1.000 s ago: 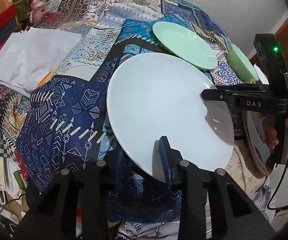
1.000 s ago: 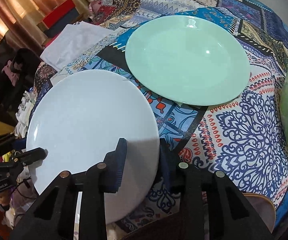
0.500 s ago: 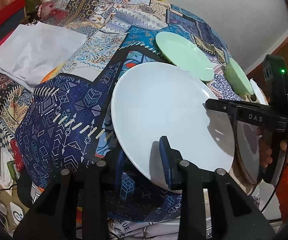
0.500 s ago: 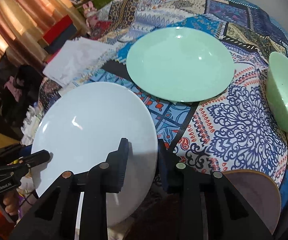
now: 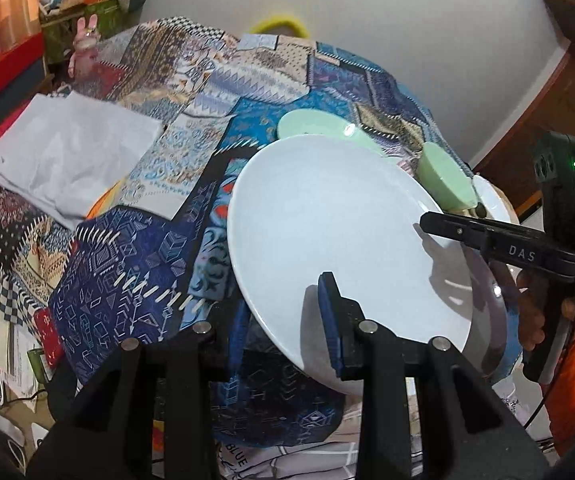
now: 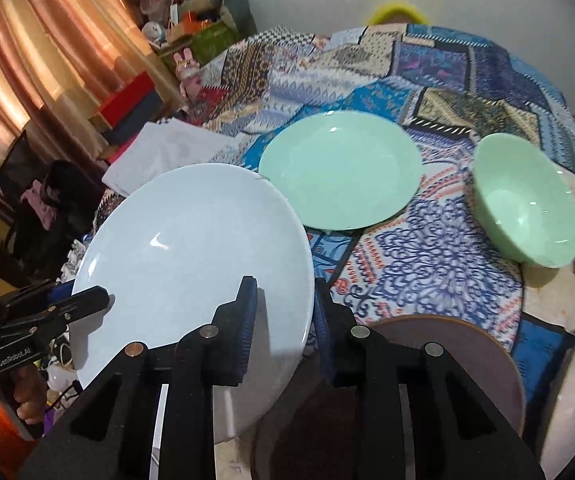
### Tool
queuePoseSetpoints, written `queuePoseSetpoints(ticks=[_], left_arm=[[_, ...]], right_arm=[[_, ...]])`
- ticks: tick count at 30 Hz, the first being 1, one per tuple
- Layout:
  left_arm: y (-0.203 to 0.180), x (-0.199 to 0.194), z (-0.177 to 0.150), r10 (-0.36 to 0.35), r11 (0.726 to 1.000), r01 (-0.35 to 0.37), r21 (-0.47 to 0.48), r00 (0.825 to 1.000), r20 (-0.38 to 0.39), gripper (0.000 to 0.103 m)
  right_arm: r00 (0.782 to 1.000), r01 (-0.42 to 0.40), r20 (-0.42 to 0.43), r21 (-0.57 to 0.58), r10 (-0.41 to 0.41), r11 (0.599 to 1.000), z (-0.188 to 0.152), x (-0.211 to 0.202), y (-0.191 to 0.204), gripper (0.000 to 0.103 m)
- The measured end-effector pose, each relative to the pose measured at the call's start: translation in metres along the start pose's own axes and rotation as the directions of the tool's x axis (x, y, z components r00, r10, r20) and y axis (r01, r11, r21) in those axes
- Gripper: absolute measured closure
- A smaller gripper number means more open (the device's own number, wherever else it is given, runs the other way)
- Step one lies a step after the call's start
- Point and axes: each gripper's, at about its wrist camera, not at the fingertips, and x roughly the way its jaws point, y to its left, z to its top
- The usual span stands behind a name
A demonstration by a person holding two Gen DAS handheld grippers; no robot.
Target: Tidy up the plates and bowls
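Because both tongs, left and right, clamp opposite rims, white plate rides level above surface.

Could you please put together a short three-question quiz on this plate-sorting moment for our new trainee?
1. True or false: the white plate is clamped at its rim by both the left gripper and the right gripper.
2. What colour is the bowl that stands to the right of the green plate in the right wrist view?
   A. white  B. green  C. blue
3. Fill in: the green plate lies flat on the patterned ____.

Key: 1 true, each gripper pinches an opposite edge of the white plate. 2 B. 3 cloth.
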Motion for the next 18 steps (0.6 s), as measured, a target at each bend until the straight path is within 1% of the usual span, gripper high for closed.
queuePoseSetpoints(ticks=[9, 18], left_arm=[[-0.035, -0.011, 0.004, -0.026, 0.998, 0.025, 0.051, 0.999, 0.025, 0.071], [-0.075, -0.019, 0.006, -0.055, 0.992, 0.049, 0.115, 0.997, 0.051, 0.071]], right_arm=[[0.997, 0.025, 0.075, 0.041, -0.028, 0.999, -0.012, -0.041, -0.017, 0.078], [0.99, 0.045, 0.129, 0.081, -0.055, 0.996, -0.029, -0.075, -0.036, 0.078]])
